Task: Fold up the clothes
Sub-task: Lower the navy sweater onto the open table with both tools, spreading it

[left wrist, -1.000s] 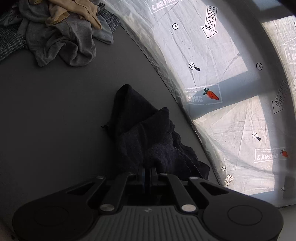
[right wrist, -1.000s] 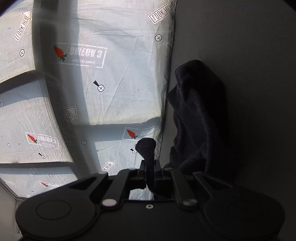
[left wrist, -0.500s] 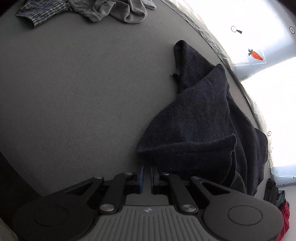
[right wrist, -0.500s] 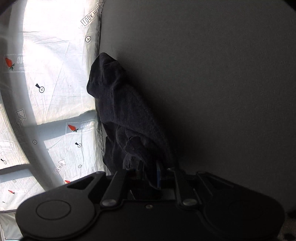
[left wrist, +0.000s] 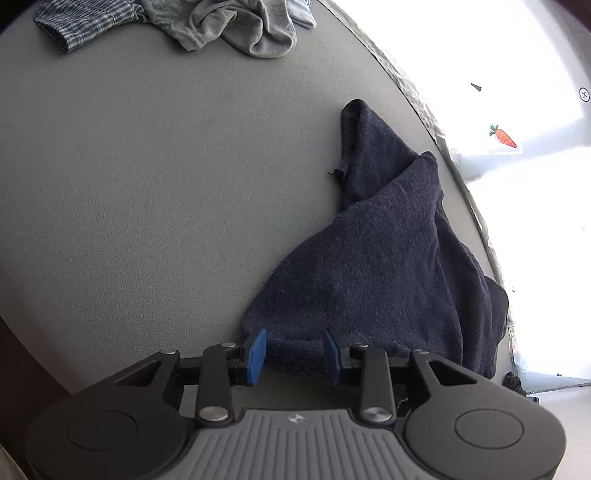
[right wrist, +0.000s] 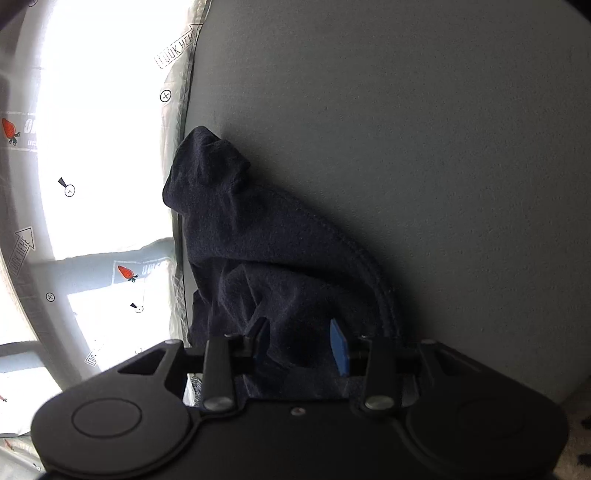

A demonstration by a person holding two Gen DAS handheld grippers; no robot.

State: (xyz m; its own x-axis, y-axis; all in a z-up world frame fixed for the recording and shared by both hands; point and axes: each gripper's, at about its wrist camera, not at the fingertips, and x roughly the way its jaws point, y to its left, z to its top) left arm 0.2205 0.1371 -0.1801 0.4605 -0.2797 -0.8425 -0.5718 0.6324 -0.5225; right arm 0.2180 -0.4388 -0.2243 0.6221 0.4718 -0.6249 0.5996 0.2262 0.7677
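Between your left gripper's (left wrist: 294,350) spread blue pads (left wrist: 256,350) lies the near hem of the dark navy garment (left wrist: 373,266), unclamped. Your right gripper (right wrist: 301,345) is likewise parted, its fingers straddling a bunched fold of that cloth. It lies crumpled on the grey table (left wrist: 147,184) along the edge nearest the printed plastic sheet (right wrist: 92,147). Other clothes (left wrist: 236,26) sit heaped at the far side.

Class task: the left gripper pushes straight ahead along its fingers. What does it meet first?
Most likely the dark navy garment: the open left gripper has its hem lying between the blue pads.
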